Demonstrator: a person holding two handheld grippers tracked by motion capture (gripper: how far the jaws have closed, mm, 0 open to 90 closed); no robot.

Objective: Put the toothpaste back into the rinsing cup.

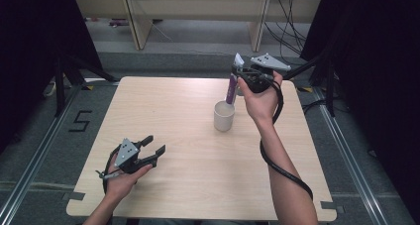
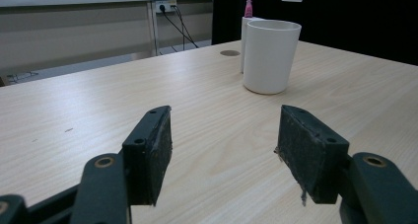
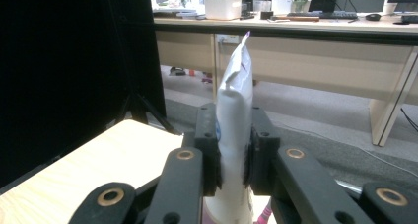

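The right tool [image 1: 241, 72] pinches an upright tube [image 1: 231, 88] above the white cup [image 1: 224, 116], seemingly for standing it inside, while the left tool [image 1: 150, 148] rests spread on the table [image 1: 198, 185].

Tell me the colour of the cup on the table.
White, plain; the cup shows best in the left gripper view.

Pale wood-grain table [image 1: 173, 111], smooth, matt. Plain white cup [image 2: 270, 56], smooth with a dull sheen. Soft white-and-purple plastic tube [image 3: 235, 130], slightly glossy. Matt black plastic jaws with rough, frayed pads [image 2: 301, 152]; brass-coloured metal rivets.
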